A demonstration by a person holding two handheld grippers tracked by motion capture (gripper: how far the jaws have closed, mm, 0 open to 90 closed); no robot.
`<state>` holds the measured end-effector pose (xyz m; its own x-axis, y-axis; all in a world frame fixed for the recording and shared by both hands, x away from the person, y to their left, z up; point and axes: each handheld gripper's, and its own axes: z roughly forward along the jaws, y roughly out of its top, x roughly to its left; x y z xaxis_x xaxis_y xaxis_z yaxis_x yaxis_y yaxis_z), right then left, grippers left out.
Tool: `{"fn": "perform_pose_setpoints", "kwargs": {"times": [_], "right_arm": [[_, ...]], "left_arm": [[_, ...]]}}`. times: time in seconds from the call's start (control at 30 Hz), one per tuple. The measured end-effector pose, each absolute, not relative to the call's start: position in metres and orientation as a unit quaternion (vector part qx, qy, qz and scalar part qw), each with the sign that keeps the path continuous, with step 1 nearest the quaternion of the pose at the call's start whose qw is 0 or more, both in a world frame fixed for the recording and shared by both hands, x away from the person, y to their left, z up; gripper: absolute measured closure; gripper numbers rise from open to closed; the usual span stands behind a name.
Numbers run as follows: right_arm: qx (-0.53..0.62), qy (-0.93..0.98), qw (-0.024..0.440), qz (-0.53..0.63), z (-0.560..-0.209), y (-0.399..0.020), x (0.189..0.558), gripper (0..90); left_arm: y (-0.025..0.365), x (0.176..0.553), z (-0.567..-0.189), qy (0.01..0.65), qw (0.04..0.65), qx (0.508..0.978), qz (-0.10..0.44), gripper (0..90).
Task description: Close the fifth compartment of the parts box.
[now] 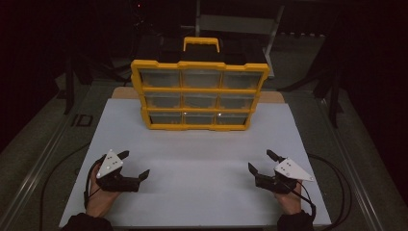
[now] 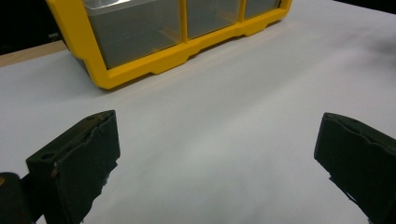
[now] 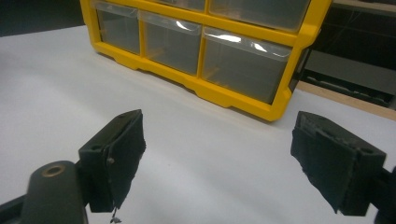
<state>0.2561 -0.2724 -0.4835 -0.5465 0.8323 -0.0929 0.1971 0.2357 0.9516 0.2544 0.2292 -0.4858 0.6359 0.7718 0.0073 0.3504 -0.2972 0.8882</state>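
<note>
A yellow drawer cabinet with clear drawers in three rows stands upright at the far middle of the white table. All its drawers look pushed in. My left gripper rests low over the near left of the table, open, with nothing between its jaws. My right gripper sits at the near right, also open and empty. In the left gripper view the cabinet's bottom corner lies ahead of the left gripper. In the right gripper view the right gripper faces the cabinet's lower drawers.
A yellow carry handle tops the cabinet. Dark floor and metal frame legs lie beyond the table. Black cables trail off both sides near the table's front corners.
</note>
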Motion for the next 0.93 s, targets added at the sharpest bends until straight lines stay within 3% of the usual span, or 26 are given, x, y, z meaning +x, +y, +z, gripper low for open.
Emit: {"fn": "perform_pose_setpoints", "kwargs": {"times": [0.37, 0.93], "right_arm": [[0.358, 0.705, 0.321, 0.521, -0.487, -0.268, 0.259, 16.2], [0.367, 0.699, 0.324, 0.522, -0.490, -0.273, 0.259, 10.8]], "left_arm": [[0.236, 0.245, -0.491, 0.369, 0.508, 0.746, 0.222, 0.6], [0.243, 0.246, -0.489, 0.390, 0.516, 0.722, 0.244, 0.3]]}}
